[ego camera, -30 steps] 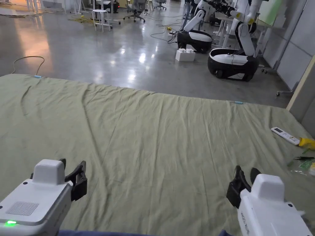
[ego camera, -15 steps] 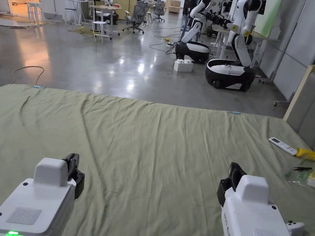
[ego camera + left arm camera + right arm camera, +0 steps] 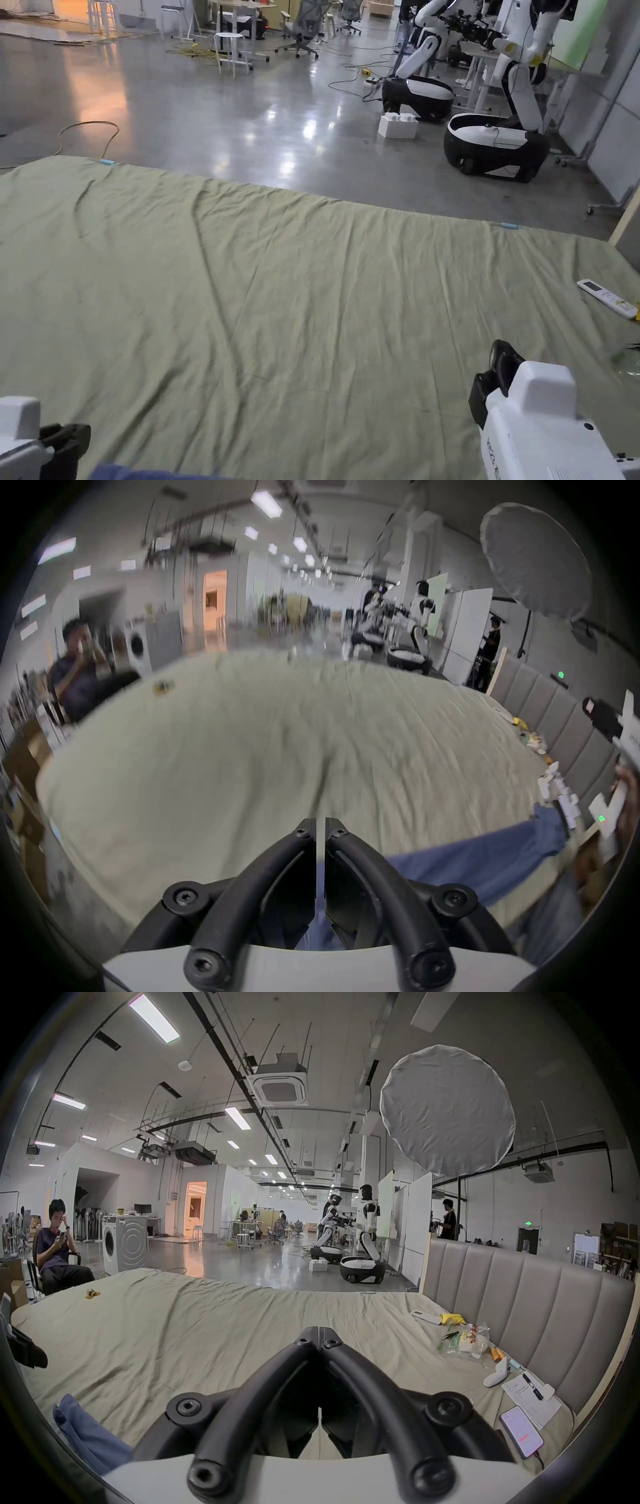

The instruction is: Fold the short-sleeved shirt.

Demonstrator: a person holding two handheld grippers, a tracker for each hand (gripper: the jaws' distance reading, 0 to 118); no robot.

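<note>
Left gripper (image 3: 320,830) had dropped to the bed's near edge since a second ago; fingers nearly closed, a thin gap left, over the blue shirt (image 3: 485,854) bunched there. Whether they pinched cloth: cannot tell. Right gripper (image 3: 319,1333) fingers had closed, empty, above the green sheet (image 3: 312,281). Folding probably not begun. Farther right, a remote (image 3: 607,298).

The blue shirt (image 3: 150,472) is cut off by the head view's bottom edge.
</note>
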